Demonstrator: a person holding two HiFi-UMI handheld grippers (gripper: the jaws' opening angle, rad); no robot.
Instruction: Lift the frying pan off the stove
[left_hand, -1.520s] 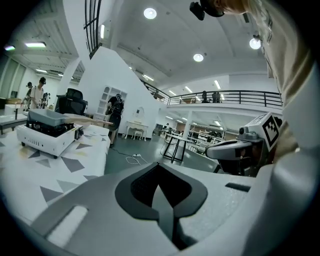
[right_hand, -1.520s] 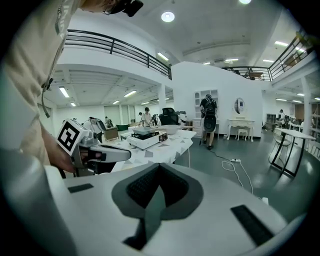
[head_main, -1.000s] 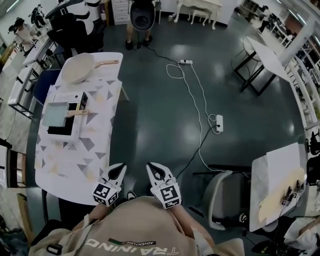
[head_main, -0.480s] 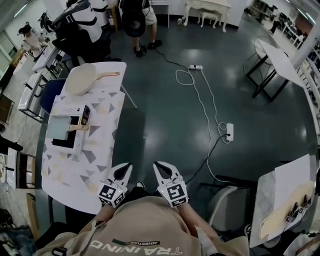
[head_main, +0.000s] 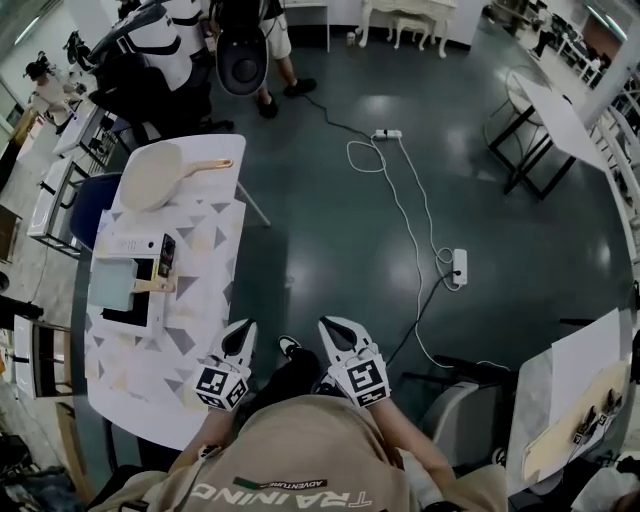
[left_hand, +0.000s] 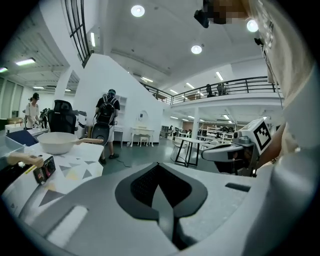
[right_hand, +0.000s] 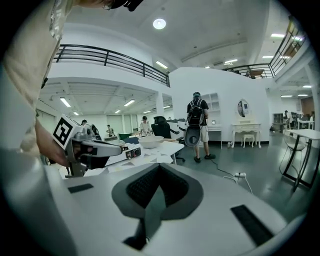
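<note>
Bench (head_main: 140, 372) patterned with grey triangles fills the left of the head view. At its far end lies a round cream pan (head_main: 150, 173), its wooden handle pointing right. Nearer, along the bench's left side, sits the stove (head_main: 128, 314). The frying pan (head_main: 109, 283), square and pale blue-green, rests on top of it with its wooden handle sticking out to the right. Neither claw touches the frying pan. Both are well apart from the stove, close to the person's body near the bench's right edge.

Beyond the far end of the bench, a person (head_main: 245, 40) wearing a dark backpack stands on the dark floor (head_main: 330, 250).

The left claw (head_main: 239, 330) is at the bench's near right edge. Its own view shows the two jaws pressed together with nothing between them. Beyond them in that view are the bench top and the round cream pan, off to the left. Just beside it, the right claw (head_main: 331, 326) is over the floor. Its jaws are likewise closed tight and empty, and they point across the room.

Farther right, a white cable (head_main: 400, 200) winds over the floor from one power strip (head_main: 387, 134) towards another. A second white bench (head_main: 545, 110) stands at the upper right, and a third (head_main: 575, 350) at the lower right.
</note>
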